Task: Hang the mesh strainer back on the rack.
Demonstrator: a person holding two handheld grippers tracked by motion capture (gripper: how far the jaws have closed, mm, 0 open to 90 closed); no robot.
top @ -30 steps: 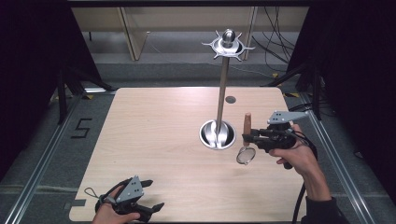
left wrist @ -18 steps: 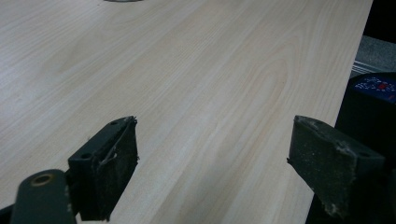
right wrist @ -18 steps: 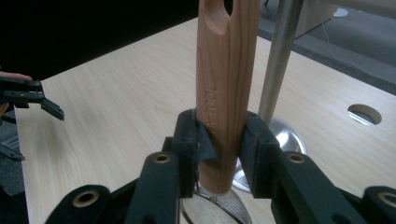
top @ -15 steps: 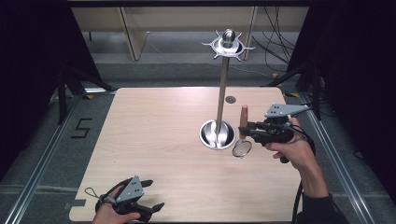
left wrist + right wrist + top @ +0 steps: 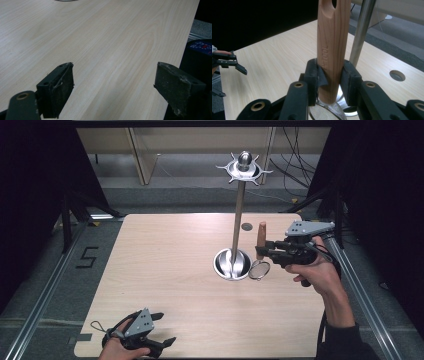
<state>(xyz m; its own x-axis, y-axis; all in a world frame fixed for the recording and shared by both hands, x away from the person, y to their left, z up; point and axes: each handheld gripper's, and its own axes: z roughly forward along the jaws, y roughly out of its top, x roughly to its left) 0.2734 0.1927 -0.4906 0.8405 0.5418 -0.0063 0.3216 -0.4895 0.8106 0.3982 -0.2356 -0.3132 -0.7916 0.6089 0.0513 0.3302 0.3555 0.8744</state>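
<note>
A small strainer with a wooden handle (image 5: 261,234) (image 5: 333,37) stands upright, its round mesh (image 5: 259,270) hanging below. My right gripper (image 5: 261,251) (image 5: 329,75) is shut on the handle's lower part and holds the strainer off the table, just right of a metal stand (image 5: 239,205). The stand has a round base (image 5: 232,264) and a ring of hooks (image 5: 244,167) at its top. Its pole (image 5: 362,30) rises right behind the handle. My left gripper (image 5: 162,329) (image 5: 113,87) rests open at the table's front left, nothing between its jaws.
The light wooden table (image 5: 170,260) has a small round hole (image 5: 246,226) (image 5: 397,75) behind the stand. Dark floor, metal rails and cables surround the table. In the right gripper view the left gripper (image 5: 234,63) shows far off.
The right gripper has risen with the strainer, lifting the mesh off the table beside the stand's base. The left gripper has stayed put.
</note>
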